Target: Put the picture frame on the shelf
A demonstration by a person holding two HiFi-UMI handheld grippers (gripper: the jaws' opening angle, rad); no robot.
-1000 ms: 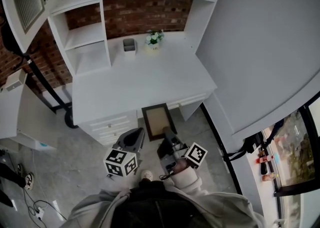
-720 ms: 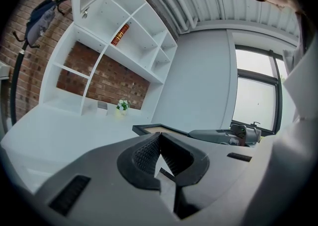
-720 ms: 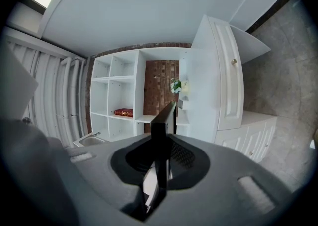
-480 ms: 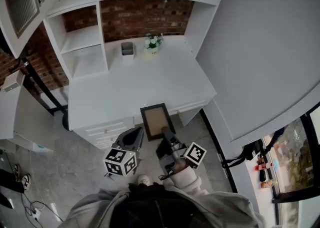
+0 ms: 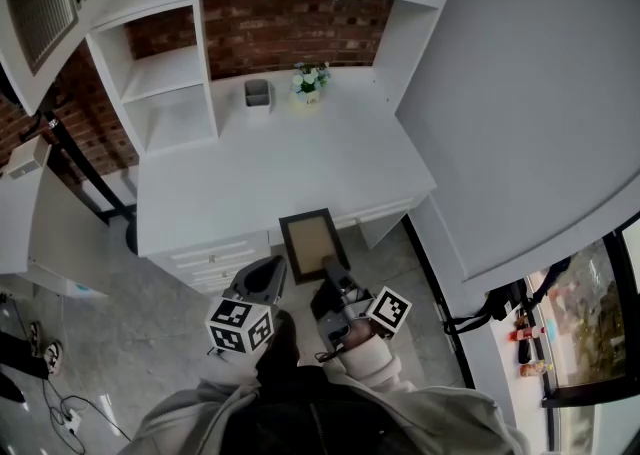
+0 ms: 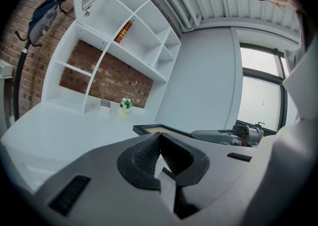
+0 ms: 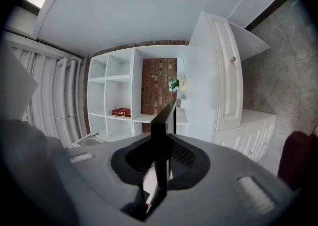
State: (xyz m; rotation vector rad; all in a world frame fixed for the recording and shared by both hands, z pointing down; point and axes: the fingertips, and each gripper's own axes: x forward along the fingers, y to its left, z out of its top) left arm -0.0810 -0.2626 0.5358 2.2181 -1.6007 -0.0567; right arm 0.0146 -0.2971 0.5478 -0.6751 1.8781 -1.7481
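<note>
A white counter [image 5: 280,173] backed by a white shelf unit [image 5: 170,73] on brick fills the far side. Over the last second the picture frame [image 5: 312,241] has crept a little farther in, so its far edge overlaps the counter's near edge; lately it has barely shifted. The right gripper [image 5: 332,269] is clenched on the frame's near edge. The left gripper [image 5: 268,273], just to its left, is closed on nothing. The shelves are well apart, so most of the carry probably remains.
</note>
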